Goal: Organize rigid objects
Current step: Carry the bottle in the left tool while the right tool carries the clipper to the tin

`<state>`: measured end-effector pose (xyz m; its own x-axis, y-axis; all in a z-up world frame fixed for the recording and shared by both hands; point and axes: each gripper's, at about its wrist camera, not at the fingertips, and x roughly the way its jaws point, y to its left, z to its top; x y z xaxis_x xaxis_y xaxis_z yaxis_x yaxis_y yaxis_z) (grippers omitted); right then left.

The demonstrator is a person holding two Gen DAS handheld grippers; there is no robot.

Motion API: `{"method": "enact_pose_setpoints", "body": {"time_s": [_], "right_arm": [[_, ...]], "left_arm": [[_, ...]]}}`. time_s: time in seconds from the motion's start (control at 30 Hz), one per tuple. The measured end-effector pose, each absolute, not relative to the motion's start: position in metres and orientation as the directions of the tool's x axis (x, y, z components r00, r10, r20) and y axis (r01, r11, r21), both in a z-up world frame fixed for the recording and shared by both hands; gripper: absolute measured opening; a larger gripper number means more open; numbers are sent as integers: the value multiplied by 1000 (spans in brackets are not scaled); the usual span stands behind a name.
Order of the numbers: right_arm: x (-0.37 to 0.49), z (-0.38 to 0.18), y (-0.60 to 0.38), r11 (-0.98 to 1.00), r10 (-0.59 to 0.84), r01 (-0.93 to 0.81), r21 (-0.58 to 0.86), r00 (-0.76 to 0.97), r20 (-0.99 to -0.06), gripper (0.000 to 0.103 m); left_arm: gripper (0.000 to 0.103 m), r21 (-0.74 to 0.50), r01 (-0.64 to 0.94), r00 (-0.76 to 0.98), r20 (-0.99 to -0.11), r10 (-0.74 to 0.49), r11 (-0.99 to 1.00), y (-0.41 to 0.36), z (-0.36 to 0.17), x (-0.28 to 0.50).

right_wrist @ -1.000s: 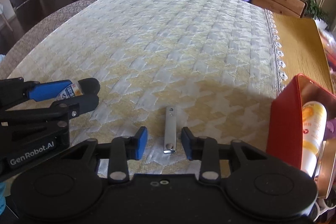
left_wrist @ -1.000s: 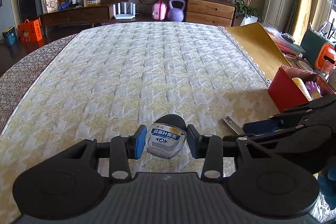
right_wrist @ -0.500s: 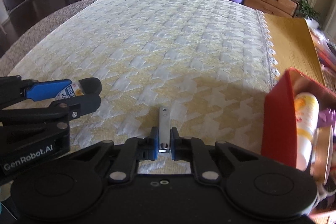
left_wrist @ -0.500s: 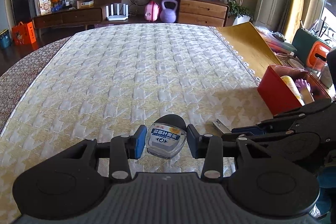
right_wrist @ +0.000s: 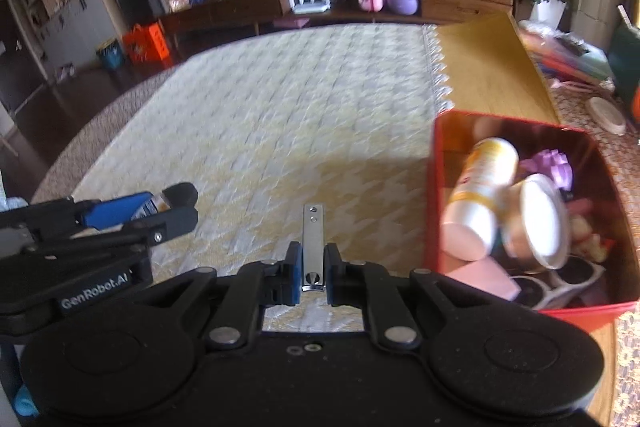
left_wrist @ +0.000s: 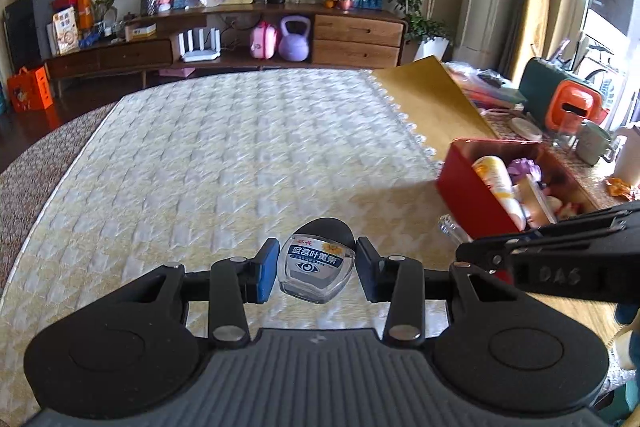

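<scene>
My left gripper (left_wrist: 317, 269) is shut on a small clear eye-drop bottle (left_wrist: 316, 263) with a black cap and a blue label, held above the quilted cloth. My right gripper (right_wrist: 312, 277) is shut on the near end of a silver nail clipper (right_wrist: 313, 231), which sticks out forward, off the cloth. Just to its right is the red box (right_wrist: 433, 187). In the left wrist view the red box (left_wrist: 466, 203) lies right of the bottle, with the right gripper (left_wrist: 462, 255) in front of it. The left gripper (right_wrist: 191, 206) shows at the left of the right wrist view.
The red box holds a white and yellow bottle (right_wrist: 480, 195), a white tub (right_wrist: 536, 223), a purple toy and a pink card. A cream quilted cloth (left_wrist: 240, 155) covers the table, with bare wood (right_wrist: 488, 67) along its right side. Cups and an orange appliance (left_wrist: 576, 107) stand beyond the box.
The right gripper closed on the nail clipper, lifted it off the cloth and moved toward the red box. The left gripper rose and shifted with the bottle still in it.
</scene>
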<state>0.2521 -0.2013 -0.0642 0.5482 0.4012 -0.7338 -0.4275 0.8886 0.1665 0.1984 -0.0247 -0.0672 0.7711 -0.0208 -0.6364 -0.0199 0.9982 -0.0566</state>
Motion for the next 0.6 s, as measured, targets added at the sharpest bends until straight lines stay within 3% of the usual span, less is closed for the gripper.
{"method": "enact_pose_setpoints", "body": {"time_s": [0.6], "right_arm": [[240,-33,-319,942,319,-302,146,670,-670,10]], "left_arm": [[40,-6,127,795,-598,-106,992,-113,-38,201]]}}
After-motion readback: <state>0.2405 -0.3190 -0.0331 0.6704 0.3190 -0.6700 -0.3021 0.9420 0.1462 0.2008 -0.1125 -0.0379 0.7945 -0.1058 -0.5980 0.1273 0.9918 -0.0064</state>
